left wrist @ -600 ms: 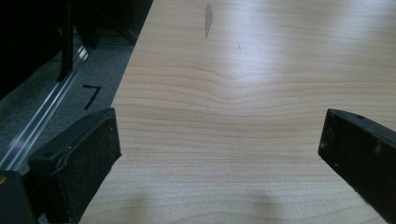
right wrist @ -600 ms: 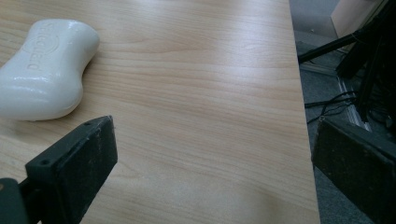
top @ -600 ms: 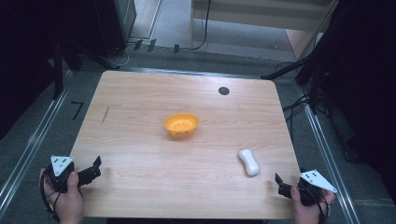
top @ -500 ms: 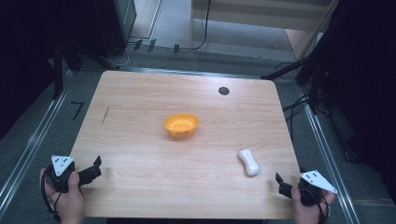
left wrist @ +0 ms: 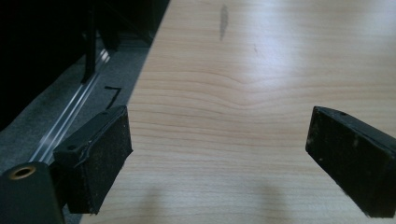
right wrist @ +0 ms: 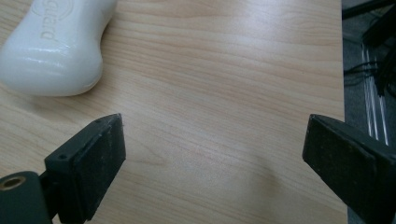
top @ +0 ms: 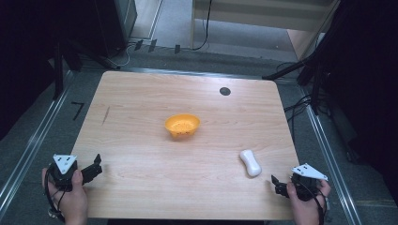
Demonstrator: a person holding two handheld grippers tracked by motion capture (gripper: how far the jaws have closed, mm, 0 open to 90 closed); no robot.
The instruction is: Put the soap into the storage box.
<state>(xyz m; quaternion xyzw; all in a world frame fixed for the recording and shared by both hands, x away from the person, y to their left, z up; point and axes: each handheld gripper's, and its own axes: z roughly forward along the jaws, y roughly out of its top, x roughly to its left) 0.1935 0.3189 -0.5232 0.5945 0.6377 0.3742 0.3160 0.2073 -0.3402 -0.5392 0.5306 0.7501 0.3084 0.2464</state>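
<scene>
An orange bowl (top: 182, 125) sits near the middle of the wooden table (top: 141, 103). A white bar of soap (top: 250, 162) lies toward the near right; its end shows at the upper left of the right gripper view (right wrist: 56, 42). My left gripper (top: 95, 168) rests at the table's near left corner, held by a hand, jaws wide apart with only bare wood between them (left wrist: 219, 154). My right gripper (top: 277, 185) sits at the near right corner, also open and empty (right wrist: 212, 158), just right of the soap.
A small black disc (top: 225, 91) lies at the table's far right. Metal rails (top: 33, 145) run along the floor on both sides. Black stands and cables (top: 300, 70) crowd the far right. A dark streak (left wrist: 223, 18) marks the wood at the left.
</scene>
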